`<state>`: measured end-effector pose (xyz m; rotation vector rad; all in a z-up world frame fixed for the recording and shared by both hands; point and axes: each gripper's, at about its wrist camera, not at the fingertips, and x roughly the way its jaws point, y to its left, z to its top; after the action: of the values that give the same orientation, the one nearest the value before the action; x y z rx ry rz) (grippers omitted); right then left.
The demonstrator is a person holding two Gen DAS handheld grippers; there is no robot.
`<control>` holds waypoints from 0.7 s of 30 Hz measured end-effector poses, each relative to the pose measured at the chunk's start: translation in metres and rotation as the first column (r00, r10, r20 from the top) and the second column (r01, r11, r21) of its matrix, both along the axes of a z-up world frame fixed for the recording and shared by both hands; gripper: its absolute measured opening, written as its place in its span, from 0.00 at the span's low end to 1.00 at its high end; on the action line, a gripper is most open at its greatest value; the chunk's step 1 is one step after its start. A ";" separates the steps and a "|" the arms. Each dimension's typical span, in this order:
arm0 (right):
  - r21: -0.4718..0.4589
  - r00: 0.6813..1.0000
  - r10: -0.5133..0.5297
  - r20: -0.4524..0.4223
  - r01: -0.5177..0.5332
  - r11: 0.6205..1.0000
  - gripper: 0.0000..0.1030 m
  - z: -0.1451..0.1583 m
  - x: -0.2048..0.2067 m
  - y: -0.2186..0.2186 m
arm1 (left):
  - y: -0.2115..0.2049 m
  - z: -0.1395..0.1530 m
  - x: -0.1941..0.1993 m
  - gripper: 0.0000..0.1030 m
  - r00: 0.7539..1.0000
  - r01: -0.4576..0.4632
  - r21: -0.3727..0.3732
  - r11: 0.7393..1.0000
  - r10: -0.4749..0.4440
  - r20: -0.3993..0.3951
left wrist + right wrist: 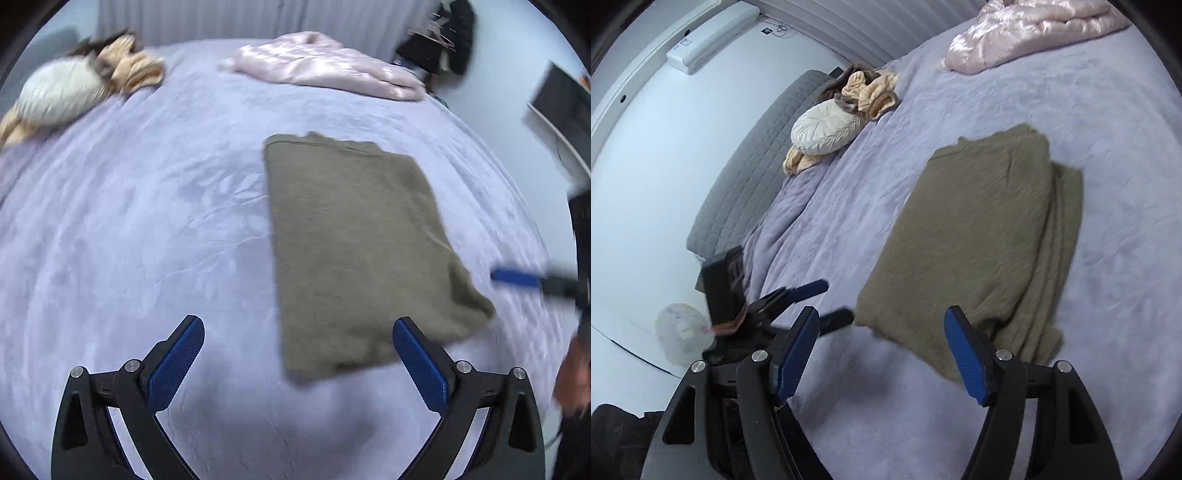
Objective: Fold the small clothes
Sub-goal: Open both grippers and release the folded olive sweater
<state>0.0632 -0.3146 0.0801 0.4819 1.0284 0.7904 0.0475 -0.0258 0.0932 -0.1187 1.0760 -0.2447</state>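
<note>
- My left gripper [297, 363] hangs released above the lavender bedspread [147, 229], its blue-padded fingers [177, 365] spread wide with nothing between them.
- My right gripper [882, 354] is likewise spread open and empty over the same cover.
- The one task piece, a folded olive-brown knitted garment [354, 243], lies flat just ahead of the left gripper and a little to its right; its near edge sits just beyond the right-hand finger.
- From the right wrist, that garment [979, 236] lies straight ahead, its stacked fold layers showing along the right edge.
- Far ahead I count one crumpled shiny pink satin garment [325, 64], one round cream pleated cushion [827, 129], and a peach and brown bundle of fabric [871, 90] beside the cushion.
- Nothing lies between either gripper and the folded garment.
- Motion blur smears the left wrist view; the right gripper shows there only as a blue streak at the right rim.
- A grey quilted headboard [757, 158] borders the bed to the left of the right gripper.
- Dark items at the frame edges are cut off; I cannot identify them.
</note>
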 end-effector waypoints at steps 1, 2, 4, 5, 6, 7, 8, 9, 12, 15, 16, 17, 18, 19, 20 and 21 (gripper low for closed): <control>0.000 1.000 -0.001 -0.019 0.001 1.000 0.72 -0.010 -0.002 0.004 | 0.004 -0.005 0.006 0.99 1.000 -0.012 -0.035 0.999 0.011 -0.018; 0.000 0.999 -0.007 -0.047 0.007 1.000 0.72 -0.021 -0.002 0.006 | 0.007 -0.008 0.005 0.99 0.999 -0.003 -0.062 0.998 0.000 -0.034; -0.012 0.995 -0.045 -0.092 0.044 0.999 0.71 -0.045 -0.002 0.000 | 0.001 -0.025 0.010 0.99 0.998 0.002 -0.004 1.000 -0.002 -0.068; -0.047 0.990 -0.090 -0.107 0.086 0.995 0.69 -0.055 -0.001 -0.007 | -0.004 -0.035 0.012 0.99 0.996 0.010 0.035 0.999 -0.006 -0.093; -0.061 0.983 -0.139 -0.122 0.132 0.989 0.61 -0.064 0.001 -0.017 | -0.005 -0.042 0.009 1.00 0.993 0.024 0.039 0.999 -0.020 -0.119; -0.033 0.975 -0.166 -0.146 0.163 0.986 0.57 -0.070 0.002 -0.027 | -0.005 -0.050 0.008 1.00 0.990 0.027 0.023 0.999 -0.023 -0.136; -0.002 0.968 -0.187 -0.169 0.190 0.982 0.53 -0.073 0.002 -0.035 | -0.004 -0.051 0.007 1.00 0.990 0.024 0.007 1.000 -0.023 -0.141; 0.002 0.963 -0.203 -0.175 0.207 0.978 0.53 -0.073 0.002 -0.038 | -0.003 -0.049 0.007 1.00 0.990 0.025 -0.002 1.000 -0.025 -0.142; -0.110 0.972 -0.201 -0.122 0.188 0.976 0.57 -0.056 -0.004 -0.029 | -0.001 -0.033 0.002 1.00 0.992 0.043 -0.021 0.999 -0.045 -0.122; -0.257 0.971 -0.238 -0.025 0.224 0.940 0.83 -0.025 -0.011 -0.025 | 0.008 -0.003 -0.001 1.00 0.994 0.074 -0.081 0.994 -0.081 -0.078; -0.286 0.966 -0.259 0.024 0.255 0.924 0.84 -0.012 -0.014 -0.028 | 0.013 0.004 0.004 1.00 0.994 0.075 -0.103 0.992 -0.082 -0.071; -0.300 0.961 -0.271 0.051 0.273 0.914 0.84 -0.003 -0.014 -0.030 | 0.018 0.010 0.009 1.00 0.994 0.068 -0.124 0.990 -0.078 -0.072; -0.307 0.956 -0.285 0.064 0.290 0.906 0.84 0.007 -0.012 -0.034 | 0.024 0.014 0.018 1.00 0.994 0.051 -0.133 0.990 -0.064 -0.089; -0.315 0.952 -0.299 0.070 0.305 0.899 0.85 0.012 -0.009 -0.038 | 0.028 0.013 0.027 1.00 0.992 0.031 -0.139 0.990 -0.048 -0.118; -0.328 0.948 -0.311 0.073 0.317 0.890 0.86 0.016 -0.005 -0.040 | 0.031 0.010 0.035 1.00 0.989 0.016 -0.148 0.989 -0.038 -0.146; -0.349 0.946 -0.318 0.070 0.322 0.880 0.86 0.018 0.002 -0.042 | 0.032 0.005 0.044 1.00 0.983 0.003 -0.162 0.987 -0.032 -0.179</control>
<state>0.0647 -0.3561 0.0977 0.3212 1.0210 0.2989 0.0916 0.0060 0.0983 -0.2817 1.2381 -0.3421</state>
